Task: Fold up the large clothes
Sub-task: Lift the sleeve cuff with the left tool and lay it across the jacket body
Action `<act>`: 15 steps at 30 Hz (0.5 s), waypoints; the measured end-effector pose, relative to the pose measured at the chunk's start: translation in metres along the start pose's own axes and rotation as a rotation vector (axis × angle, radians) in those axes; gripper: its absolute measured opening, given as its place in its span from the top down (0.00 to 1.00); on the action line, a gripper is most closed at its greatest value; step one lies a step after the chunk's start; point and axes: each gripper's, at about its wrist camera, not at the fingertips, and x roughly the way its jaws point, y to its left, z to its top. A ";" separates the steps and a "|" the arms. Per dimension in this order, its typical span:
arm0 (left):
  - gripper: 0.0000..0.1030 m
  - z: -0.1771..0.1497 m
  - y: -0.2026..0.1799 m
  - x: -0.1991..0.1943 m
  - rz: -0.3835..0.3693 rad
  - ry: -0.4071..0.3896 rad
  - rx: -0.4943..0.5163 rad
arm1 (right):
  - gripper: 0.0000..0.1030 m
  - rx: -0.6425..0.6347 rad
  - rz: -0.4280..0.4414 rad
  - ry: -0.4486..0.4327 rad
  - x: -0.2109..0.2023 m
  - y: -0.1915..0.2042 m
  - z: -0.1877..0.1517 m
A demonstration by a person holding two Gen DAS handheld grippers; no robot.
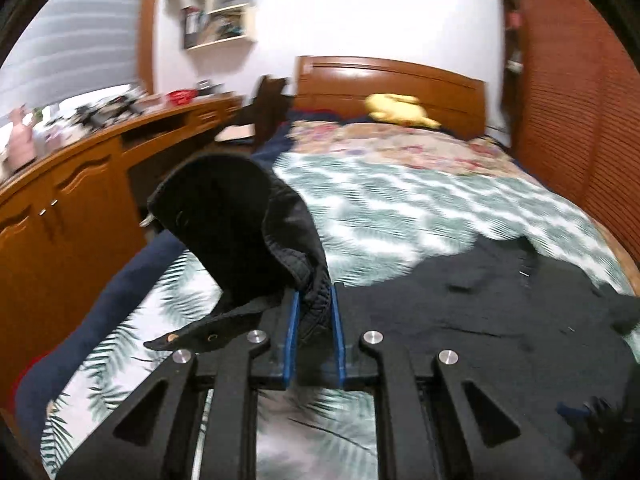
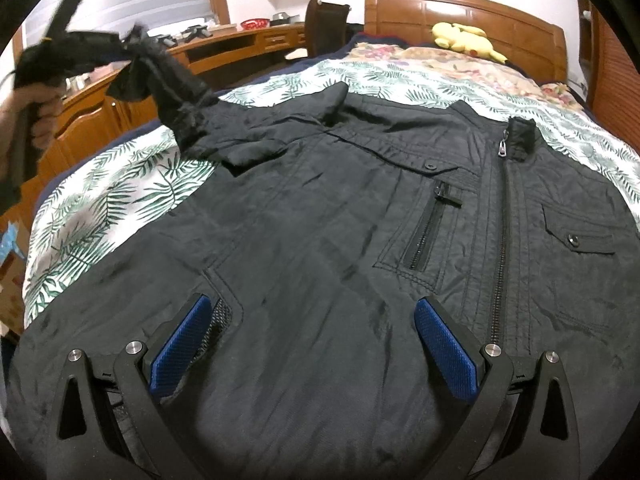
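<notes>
A black zip-up jacket [image 2: 340, 220] lies front up across the leaf-print bedspread [image 2: 120, 184], its collar toward the headboard. My left gripper [image 1: 316, 292] is shut on the cuff end of one sleeve [image 1: 224, 216], with the fabric bunched between the blue pads and flopping over to the left. In the right wrist view that sleeve [image 2: 176, 80] rises off the bed at the far left, up to the left gripper [image 2: 128, 46] held by a hand [image 2: 40, 112]. My right gripper [image 2: 314, 304] is open, low over the jacket's lower front, with nothing between its fingers.
A wooden desk [image 1: 80, 168] with cluttered top runs along the bed's left side, with a dark chair [image 1: 268, 104] at its end. At the head are a wooden headboard [image 2: 460, 12], a yellow plush toy [image 2: 464, 38] and a floral blanket [image 1: 392, 148]. Louvred wardrobe doors [image 1: 572, 100] stand on the right.
</notes>
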 end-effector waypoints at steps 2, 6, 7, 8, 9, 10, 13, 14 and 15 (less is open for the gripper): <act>0.89 -0.006 -0.018 -0.010 -0.036 0.005 0.018 | 0.00 0.003 0.003 -0.004 -0.001 0.000 0.000; 0.89 -0.024 -0.049 -0.025 -0.101 0.025 0.038 | 0.00 0.002 0.003 -0.003 -0.001 0.000 0.000; 0.89 -0.030 -0.056 -0.028 -0.115 0.030 0.044 | 0.00 0.002 0.003 -0.004 -0.001 0.000 0.000; 0.89 -0.034 -0.062 -0.030 -0.125 0.037 0.049 | 0.00 0.003 0.003 -0.005 -0.002 0.000 0.000; 0.89 -0.043 -0.066 -0.033 -0.140 0.049 0.053 | 0.00 0.005 0.003 -0.006 -0.002 -0.001 0.000; 0.89 -0.049 -0.070 -0.034 -0.149 0.058 0.051 | 0.00 0.008 0.003 -0.008 -0.002 -0.001 0.000; 0.89 -0.066 -0.086 -0.037 -0.144 0.081 0.071 | 0.00 0.018 0.005 -0.009 -0.003 -0.002 0.001; 0.89 -0.070 -0.088 -0.039 -0.138 0.080 0.083 | 0.00 0.020 0.006 -0.009 -0.002 -0.003 0.001; 0.89 -0.077 -0.090 -0.043 -0.137 0.075 0.098 | 0.00 0.023 0.008 -0.009 -0.002 -0.004 0.001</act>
